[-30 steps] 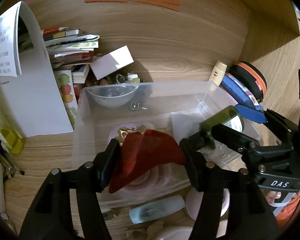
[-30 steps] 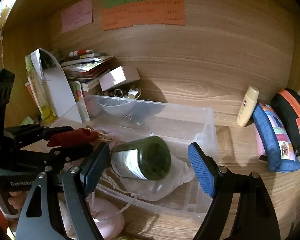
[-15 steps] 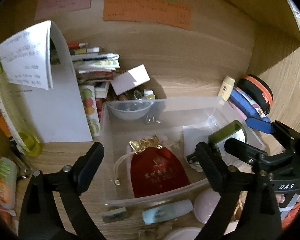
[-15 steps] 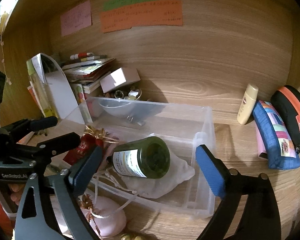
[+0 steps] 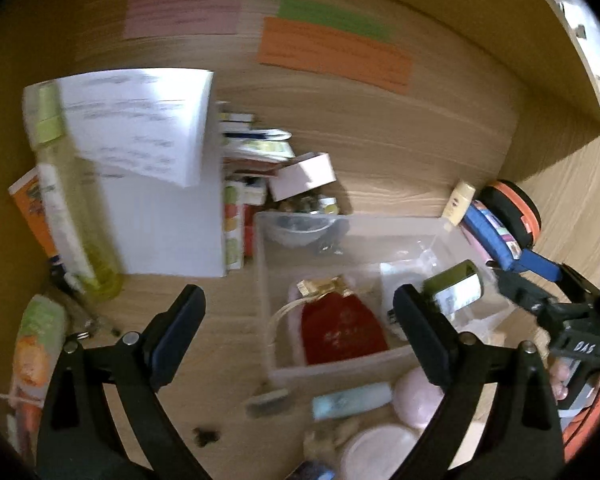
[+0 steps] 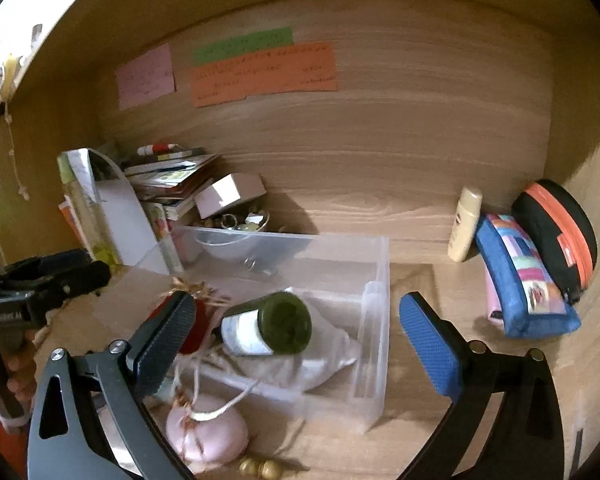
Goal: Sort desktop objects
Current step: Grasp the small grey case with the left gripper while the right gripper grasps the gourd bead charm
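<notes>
One clear plastic bin (image 6: 374, 280), one green bottle (image 6: 274, 326), one red pouch (image 5: 342, 332), two pink pouches (image 6: 208, 430), three paper notes (image 6: 264, 74) and two zipped cases (image 6: 528, 280) are counted.

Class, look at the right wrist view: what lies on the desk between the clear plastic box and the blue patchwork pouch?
In the right wrist view, only bare wooden desk separates the clear plastic box from the blue patchwork pouch; the cream tube stands further back, against the wall.

Clear plastic bin (image 6: 374, 280), glossy glass bottle (image 6: 274, 325), wood desk (image 6: 420, 208).
</notes>
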Demonstrator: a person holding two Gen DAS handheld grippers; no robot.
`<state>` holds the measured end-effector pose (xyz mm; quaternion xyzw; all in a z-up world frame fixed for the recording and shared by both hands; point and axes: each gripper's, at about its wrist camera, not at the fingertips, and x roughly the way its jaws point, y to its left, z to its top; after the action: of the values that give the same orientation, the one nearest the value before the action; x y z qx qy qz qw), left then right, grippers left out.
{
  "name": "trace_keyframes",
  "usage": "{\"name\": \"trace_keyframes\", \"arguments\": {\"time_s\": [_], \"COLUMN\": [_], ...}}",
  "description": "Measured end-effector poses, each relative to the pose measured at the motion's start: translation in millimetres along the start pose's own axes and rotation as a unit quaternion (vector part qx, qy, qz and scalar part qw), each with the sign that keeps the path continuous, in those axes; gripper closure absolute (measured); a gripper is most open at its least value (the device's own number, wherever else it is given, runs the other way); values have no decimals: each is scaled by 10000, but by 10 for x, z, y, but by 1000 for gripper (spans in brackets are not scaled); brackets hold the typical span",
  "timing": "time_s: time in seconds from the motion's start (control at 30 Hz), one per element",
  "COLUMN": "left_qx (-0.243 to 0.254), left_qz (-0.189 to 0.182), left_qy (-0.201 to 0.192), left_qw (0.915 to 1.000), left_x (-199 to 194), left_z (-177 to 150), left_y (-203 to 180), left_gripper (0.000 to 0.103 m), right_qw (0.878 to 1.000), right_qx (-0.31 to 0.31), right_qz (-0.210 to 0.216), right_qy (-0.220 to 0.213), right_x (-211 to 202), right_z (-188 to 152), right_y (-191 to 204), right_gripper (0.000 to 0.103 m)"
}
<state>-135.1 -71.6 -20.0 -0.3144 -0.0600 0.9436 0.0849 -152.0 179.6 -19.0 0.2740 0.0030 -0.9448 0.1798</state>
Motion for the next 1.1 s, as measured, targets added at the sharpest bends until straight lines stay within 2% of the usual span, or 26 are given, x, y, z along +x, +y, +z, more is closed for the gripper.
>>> {"name": "trace_keyframes", "arguments": {"time_s": [0.2, 0.47, 0.6, 0.67, 0.73, 0.93, 1.1], "left_qx": [-123, -17, 4, 132, 290, 413, 427], "left_qz": [116, 378, 326, 354, 403, 280, 312], "left_qy": [21, 456, 700, 807, 879, 1000, 1118], "left_qw": [9999, 9982, 9970, 9960, 9949, 9937, 9923], "left_x": [-190, -105, -35, 11, 59, 177, 295], "left_z": [-136, -462, -580, -635, -677, -740, -760], "left_y": [207, 361, 380, 339, 288, 177, 132], "left_gripper": [7, 7, 7, 7, 7, 7, 7], "right_qw": [9994, 9981, 9961, 9947, 9926, 9851, 9820], "right_qx": [243, 236, 126, 23, -43, 42, -133], "right_qz": [39, -225, -273, -150, -19, 414, 586], "right_qy": [245, 527, 828, 1017, 1211, 1667, 1790], "right_x": [-163, -260, -200, -152, -90, 95, 146], "right_z": [-157, -431, -565, -631, -693, -822, -896], "right_y": [-100, -219, -254, -249, -238, -230, -119], "right_gripper": [1, 1, 2, 6, 17, 35, 35]}}
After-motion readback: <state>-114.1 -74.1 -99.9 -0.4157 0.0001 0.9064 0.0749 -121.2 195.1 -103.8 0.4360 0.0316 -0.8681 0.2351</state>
